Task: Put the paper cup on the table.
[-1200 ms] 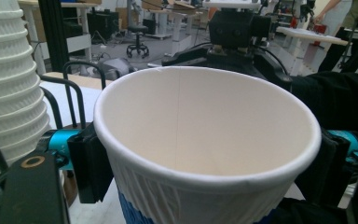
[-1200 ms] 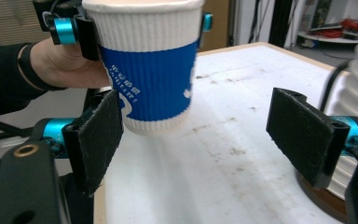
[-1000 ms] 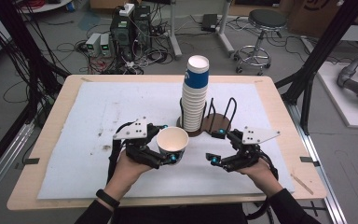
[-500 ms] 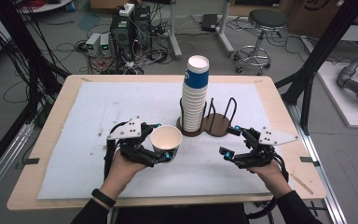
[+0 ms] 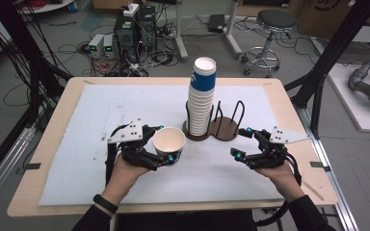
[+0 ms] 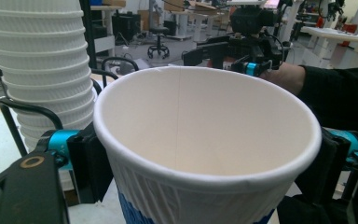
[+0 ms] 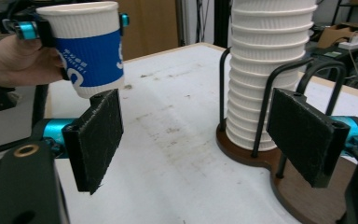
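Note:
A white paper cup (image 5: 168, 143) with a blue band is held upright above the mat, my left gripper (image 5: 166, 144) shut on its sides. In the left gripper view the cup (image 6: 205, 144) sits between the two black pads (image 6: 91, 163), mouth up and empty. The right gripper view shows the same cup (image 7: 88, 46) at the far left. A tall stack of paper cups (image 5: 201, 98) stands in a dark wooden holder (image 5: 221, 130) with black wire hoops. My right gripper (image 5: 241, 143) hovers open just right of the holder, nothing between its pads (image 7: 98, 137).
A white mat (image 5: 125, 110) covers the wooden table (image 5: 53, 139). The holder's second bay (image 7: 307, 186), beside the stack (image 7: 268, 70), holds no cups. Black frame posts (image 5: 325, 62) stand at the table's corners; computers, cables and a stool (image 5: 272, 29) lie on the floor beyond.
My right gripper has drifted to the right, away from the cup. The left gripper and its cup have shifted only slightly.

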Motion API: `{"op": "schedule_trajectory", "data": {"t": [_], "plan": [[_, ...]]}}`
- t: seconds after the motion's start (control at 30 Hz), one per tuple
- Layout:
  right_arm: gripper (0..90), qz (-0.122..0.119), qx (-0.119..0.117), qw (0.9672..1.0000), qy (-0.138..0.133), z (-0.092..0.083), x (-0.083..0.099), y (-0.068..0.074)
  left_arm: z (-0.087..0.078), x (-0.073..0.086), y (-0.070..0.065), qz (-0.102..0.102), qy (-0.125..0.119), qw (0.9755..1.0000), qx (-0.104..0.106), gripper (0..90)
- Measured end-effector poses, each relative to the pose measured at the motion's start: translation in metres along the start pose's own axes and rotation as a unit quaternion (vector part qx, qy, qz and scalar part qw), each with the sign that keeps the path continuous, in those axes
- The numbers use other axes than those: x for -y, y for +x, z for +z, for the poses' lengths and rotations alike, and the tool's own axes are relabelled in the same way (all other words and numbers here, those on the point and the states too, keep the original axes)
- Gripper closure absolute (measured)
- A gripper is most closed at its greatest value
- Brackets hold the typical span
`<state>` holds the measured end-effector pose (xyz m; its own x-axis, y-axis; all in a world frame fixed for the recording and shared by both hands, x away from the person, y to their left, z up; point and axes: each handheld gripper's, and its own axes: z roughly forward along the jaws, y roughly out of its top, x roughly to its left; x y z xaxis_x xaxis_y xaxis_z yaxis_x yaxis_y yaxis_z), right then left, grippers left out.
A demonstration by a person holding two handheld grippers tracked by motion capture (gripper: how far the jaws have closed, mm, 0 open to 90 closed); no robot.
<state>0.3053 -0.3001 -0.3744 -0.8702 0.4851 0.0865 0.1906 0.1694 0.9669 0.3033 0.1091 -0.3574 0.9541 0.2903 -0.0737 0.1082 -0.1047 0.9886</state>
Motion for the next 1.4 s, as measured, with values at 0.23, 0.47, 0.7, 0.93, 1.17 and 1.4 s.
{"op": "schedule_trajectory", "data": {"t": [0.23, 0.47, 0.7, 0.93, 1.17, 1.4], "plan": [[19.1, 0.008, 0.008, 0.9999, 0.003, -0.001, -0.002, -0.005, -0.011, -0.005, 0.001, 0.004, -0.006, 0.9998, -0.019, 20.3], [19.1, 0.006, 0.009, 0.9999, 0.010, -0.001, -0.003, -0.004, -0.020, -0.010, 0.006, 0.010, -0.012, 0.9991, -0.038, 20.3], [19.1, 0.002, 0.011, 0.9999, 0.013, 0.000, -0.003, -0.005, -0.030, -0.013, 0.011, 0.011, -0.016, 0.9980, -0.061, 20.3], [19.0, 0.003, 0.011, 0.9999, 0.012, 0.000, -0.003, -0.006, -0.042, -0.016, 0.026, 0.010, -0.013, 0.9942, -0.106, 20.2], [19.0, 0.003, 0.009, 0.9999, 0.012, 0.000, -0.003, -0.006, -0.051, -0.017, 0.040, 0.005, -0.015, 0.9885, -0.151, 20.2], [19.0, 0.000, 0.010, 0.9999, 0.013, 0.000, -0.003, -0.006, -0.055, -0.016, 0.050, 0.008, -0.014, 0.9801, -0.198, 20.0]]}}
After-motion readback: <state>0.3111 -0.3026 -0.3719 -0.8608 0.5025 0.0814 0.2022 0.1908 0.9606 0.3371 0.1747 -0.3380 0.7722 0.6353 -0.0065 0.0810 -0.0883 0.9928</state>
